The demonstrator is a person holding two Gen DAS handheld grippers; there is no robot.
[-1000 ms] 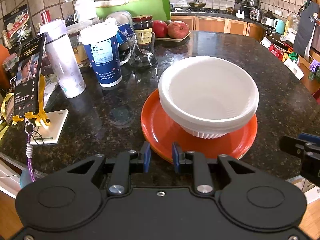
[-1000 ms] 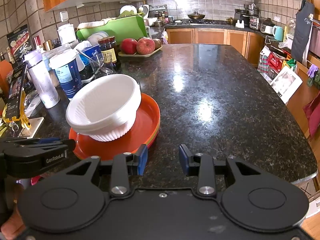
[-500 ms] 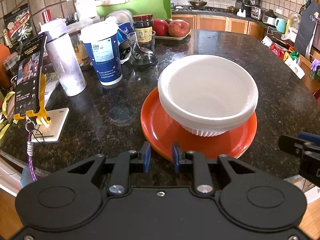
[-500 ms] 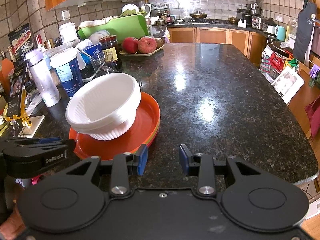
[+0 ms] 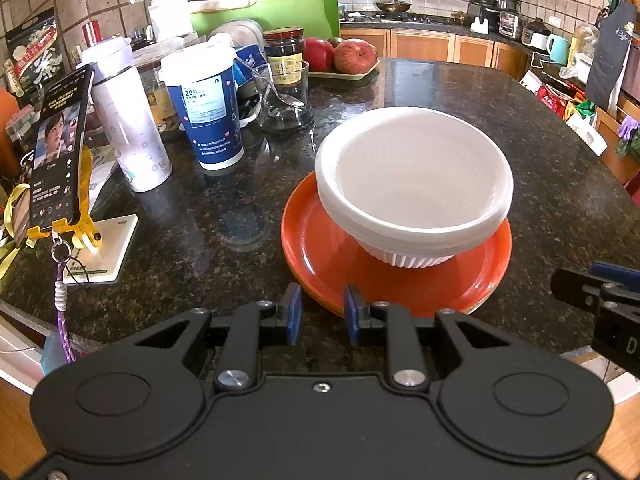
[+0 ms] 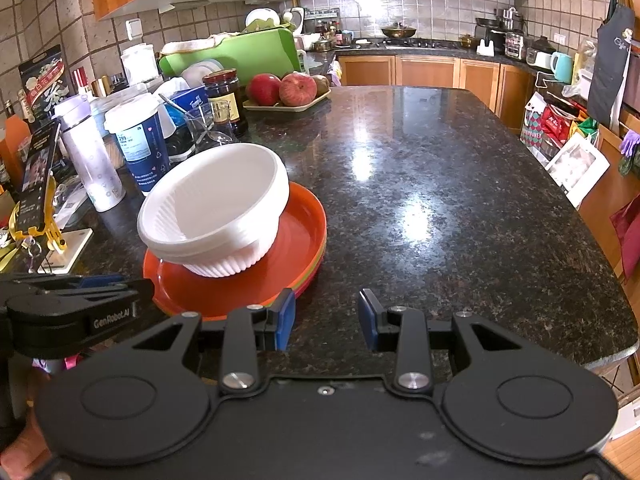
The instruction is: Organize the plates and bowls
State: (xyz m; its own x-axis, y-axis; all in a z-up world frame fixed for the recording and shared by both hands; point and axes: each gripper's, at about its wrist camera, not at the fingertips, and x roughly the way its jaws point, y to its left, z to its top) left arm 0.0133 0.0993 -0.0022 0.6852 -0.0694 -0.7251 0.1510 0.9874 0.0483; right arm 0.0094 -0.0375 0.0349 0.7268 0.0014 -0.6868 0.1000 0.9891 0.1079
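White bowls [image 5: 414,184] sit nested on the orange plates [image 5: 320,236] — the stack lies on the dark counter [image 6: 440,200]. Just short of the plates, both the left gripper [image 5: 322,314] and right gripper [image 6: 326,318] stand released — jaws apart, grasping nothing.

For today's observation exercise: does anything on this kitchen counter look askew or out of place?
Yes. The stack of white bowls sits tilted and off-centre on the orange plates, leaning toward the cups rather than resting level. The plates lie flat, and nothing looks spilled or broken.
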